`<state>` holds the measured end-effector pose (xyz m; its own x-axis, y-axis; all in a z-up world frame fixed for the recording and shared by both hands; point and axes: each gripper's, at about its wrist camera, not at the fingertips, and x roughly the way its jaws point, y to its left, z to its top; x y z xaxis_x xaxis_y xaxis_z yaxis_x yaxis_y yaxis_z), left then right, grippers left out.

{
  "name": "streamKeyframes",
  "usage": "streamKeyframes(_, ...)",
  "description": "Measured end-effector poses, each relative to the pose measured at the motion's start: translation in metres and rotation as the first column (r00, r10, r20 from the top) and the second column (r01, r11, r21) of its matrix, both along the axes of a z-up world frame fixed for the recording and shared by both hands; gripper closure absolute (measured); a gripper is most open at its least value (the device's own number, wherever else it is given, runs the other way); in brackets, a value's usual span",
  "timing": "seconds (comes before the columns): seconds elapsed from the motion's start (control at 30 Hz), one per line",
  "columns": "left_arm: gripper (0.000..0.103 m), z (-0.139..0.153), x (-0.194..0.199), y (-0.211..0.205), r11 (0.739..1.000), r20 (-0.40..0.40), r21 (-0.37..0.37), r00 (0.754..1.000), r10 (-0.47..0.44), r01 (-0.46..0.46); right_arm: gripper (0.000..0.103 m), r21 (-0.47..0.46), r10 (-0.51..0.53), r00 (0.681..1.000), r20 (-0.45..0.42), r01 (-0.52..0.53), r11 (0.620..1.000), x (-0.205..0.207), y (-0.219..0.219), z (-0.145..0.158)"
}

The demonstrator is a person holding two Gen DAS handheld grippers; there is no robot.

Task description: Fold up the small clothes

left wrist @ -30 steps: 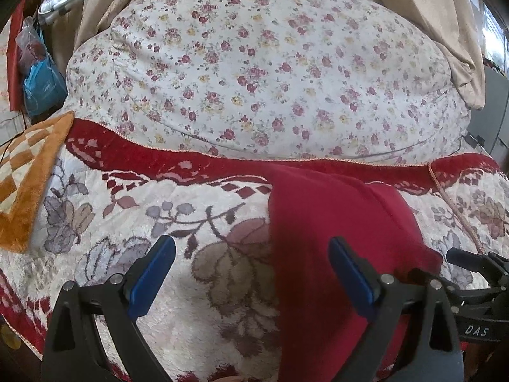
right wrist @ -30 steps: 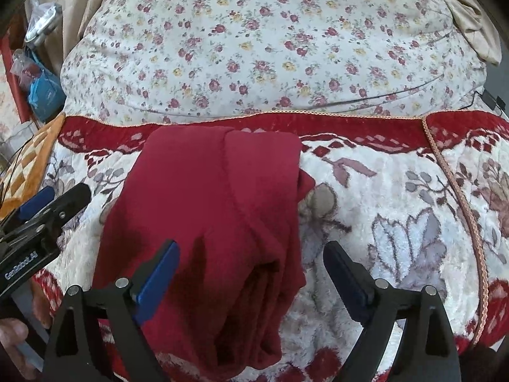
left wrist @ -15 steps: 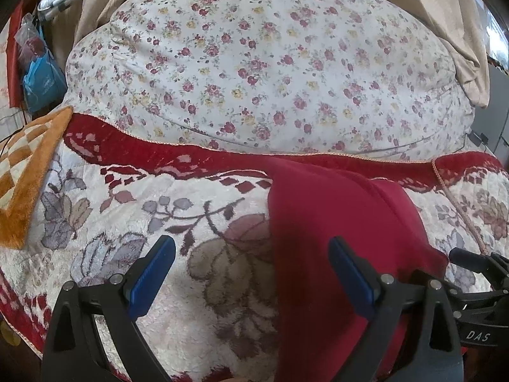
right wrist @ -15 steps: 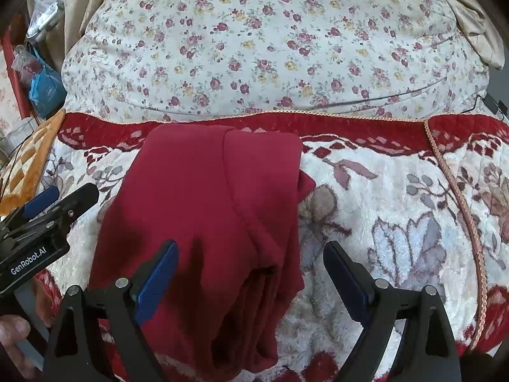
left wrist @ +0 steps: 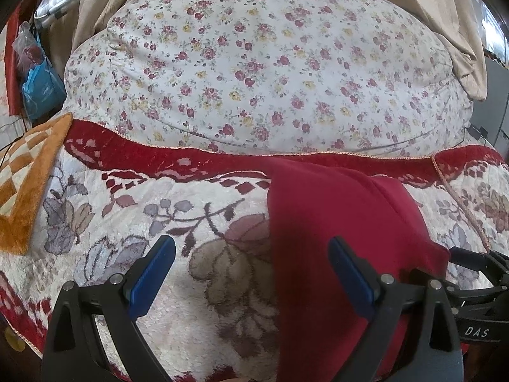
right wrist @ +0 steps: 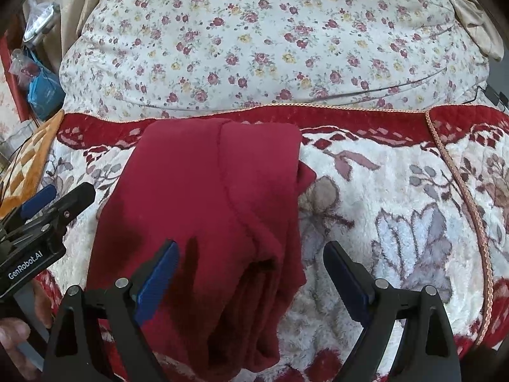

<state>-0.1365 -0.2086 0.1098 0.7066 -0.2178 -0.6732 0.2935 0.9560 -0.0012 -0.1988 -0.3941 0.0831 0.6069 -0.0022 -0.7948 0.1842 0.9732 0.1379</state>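
Observation:
A dark red garment (right wrist: 203,210) lies folded lengthwise on the plush flowered blanket (right wrist: 397,222), its layered edges on the right side. In the left wrist view the same red garment (left wrist: 334,222) fills the lower right. My left gripper (left wrist: 251,273) hovers open over the garment's left edge, one blue pad above the blanket and one above the cloth. My right gripper (right wrist: 251,273) is open above the garment's near end, holding nothing. The left gripper (right wrist: 47,210) also shows at the left edge of the right wrist view.
A large white quilt with small roses (left wrist: 261,73) is heaped behind the blanket. An orange checked mat (left wrist: 28,178) lies at the left. Blue bags (left wrist: 41,86) and beige curtains (left wrist: 445,22) stand beyond. A hand (right wrist: 16,337) is at the lower left.
Both gripper views have tilted down and drawn slightly nearer to the garment. The garment has not moved, and both grippers stay open.

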Motion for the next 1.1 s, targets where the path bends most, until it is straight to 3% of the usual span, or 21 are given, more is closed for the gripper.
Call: streamKeyframes(1.1,0.007,-0.0005,-0.0004,-0.0001,1.0,-0.002,0.005,1.0,0.0,0.0,0.008,0.015,0.005,1.0,-0.014,-0.004,1.0,0.0014,0.0024,-0.0042)
